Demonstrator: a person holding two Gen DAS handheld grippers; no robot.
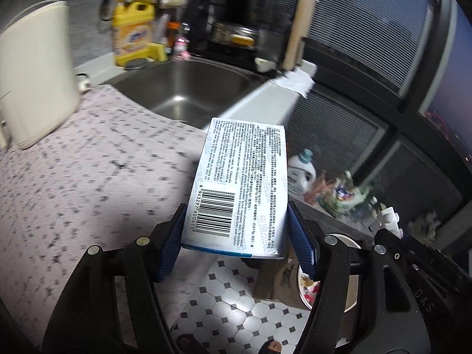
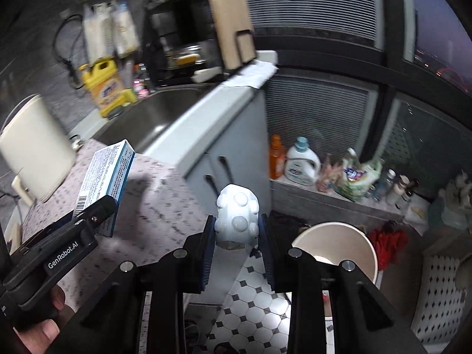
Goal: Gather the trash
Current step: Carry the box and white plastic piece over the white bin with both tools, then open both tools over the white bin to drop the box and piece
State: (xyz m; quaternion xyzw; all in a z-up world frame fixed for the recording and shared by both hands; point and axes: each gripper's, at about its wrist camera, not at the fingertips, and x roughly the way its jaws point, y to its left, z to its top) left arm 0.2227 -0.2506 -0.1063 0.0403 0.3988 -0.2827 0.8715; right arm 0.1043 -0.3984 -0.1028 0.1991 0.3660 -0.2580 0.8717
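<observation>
Left wrist view: the left tongs (image 1: 236, 236) are clenched on a white carton box (image 1: 239, 188) w/ barcode and small print; the blue pads press its two long sides near the lower end. The box is lifted in air, over the edge of the patterned tabletop (image 1: 82, 177), tilted a bit. Behind it is the steel sink (image 1: 183, 88), a yellow detergent jug (image 1: 132, 35) at the sink's far corner, and a cream bin (image 1: 35, 70) standing on the tabletop at left. Below is the tiled floor (image 1: 236, 301).

Right wrist view: the right tongs (image 2: 237, 236) are grasping a small white bumpy object (image 2: 237, 215), held upright btw. the pads, above the floor. Down at right, near the tongs, stands an open beige bucket (image 2: 339, 244). At left the left tongs and the box are seen from the side, over the tabletop. Bottles stand on a low ledge (image 2: 309, 194) by the window.
</observation>
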